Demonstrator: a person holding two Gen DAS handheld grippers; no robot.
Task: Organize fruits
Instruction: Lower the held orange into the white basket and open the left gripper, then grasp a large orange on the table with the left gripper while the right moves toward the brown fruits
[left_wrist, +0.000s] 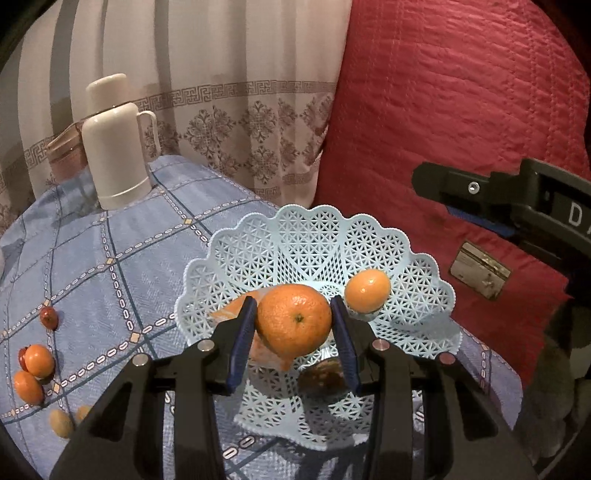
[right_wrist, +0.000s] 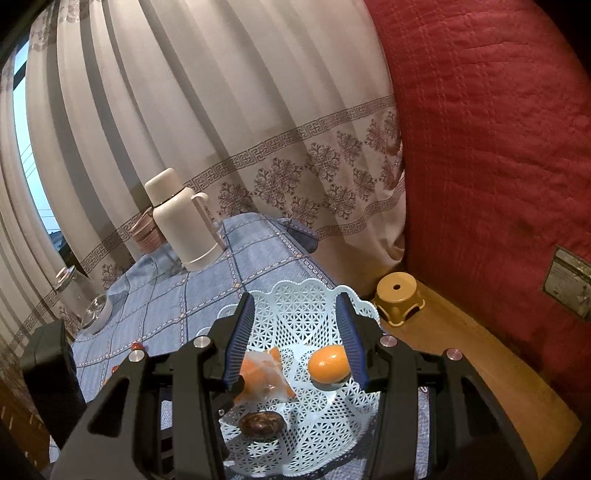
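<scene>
1. Blue checked cloth covers the table (left_wrist: 110, 258), with a patterned cream curtain (left_wrist: 240, 92) behind it and a quilted red fabric (left_wrist: 461, 110) to the right.
2. Near the table's right edge sits the basket (left_wrist: 314, 236), pale blue plastic lattice with a scalloped rim, shallow and open.
3. Gripped between the blue pads of the left gripper (left_wrist: 293, 325) is a mandarin (left_wrist: 293, 319), dimpled skin, stem end facing the camera; it hangs over the basket's near side.
4. Inside the basket lie a smooth small orange fruit (left_wrist: 367, 290), an orange item in crinkled clear wrap (right_wrist: 264, 380), and a dark mottled round fruit (right_wrist: 262, 422), possibly a passion fruit, though the view is too dim to be sure.
5. Poised over the basket, the right gripper (right_wrist: 295, 339) has its jaws spread wide and holds nothing.
6. Left on the cloth are two more mandarins (left_wrist: 35, 369), a small red fruit (left_wrist: 48, 317), and two pale tan ones (left_wrist: 62, 422) at the lower left.
7. A cream flask (left_wrist: 114, 147) with a handle stands at the far end.
8. The step in hand looks like delivery: the next move calls for lowering the mandarin into a free spot, clear of the fruit already there, then easing the pads apart so it settles without rolling over the low rim.
</scene>
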